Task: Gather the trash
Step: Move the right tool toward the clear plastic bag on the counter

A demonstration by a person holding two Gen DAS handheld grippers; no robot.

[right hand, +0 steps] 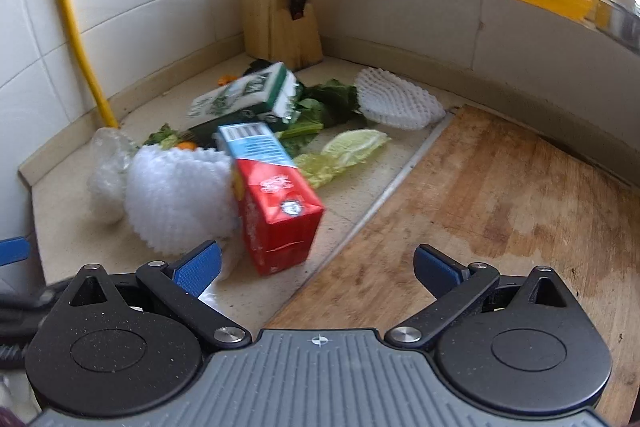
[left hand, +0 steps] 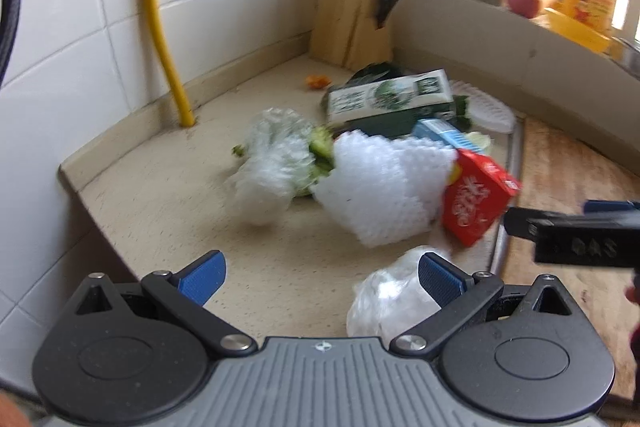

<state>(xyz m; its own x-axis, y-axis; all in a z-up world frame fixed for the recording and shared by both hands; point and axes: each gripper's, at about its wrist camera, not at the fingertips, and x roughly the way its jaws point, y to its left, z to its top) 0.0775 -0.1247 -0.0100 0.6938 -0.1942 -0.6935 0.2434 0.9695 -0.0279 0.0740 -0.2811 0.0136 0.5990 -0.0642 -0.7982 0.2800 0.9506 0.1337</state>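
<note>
On a kitchen counter corner: two hand-held grippers wide open, nothing held, trash pile ahead.

Left gripper point(left hand: 322, 281) hovers w/ jaws spread, empty; a crumpled clear plastic bag point(left hand: 384, 301) sits just beside its right finger. Right gripper point(right hand: 318, 269) is likewise spread & empty; a red carton point(right hand: 276, 211) lies just ahead, left of center, touching white foam netting point(right hand: 180, 203). Beyond: a green-white carton point(right hand: 250, 95), leafy scraps point(right hand: 348, 149), then a knife block point(right hand: 278, 23) far back. Wooden cutting board point(right hand: 500, 203) to the right.
</note>
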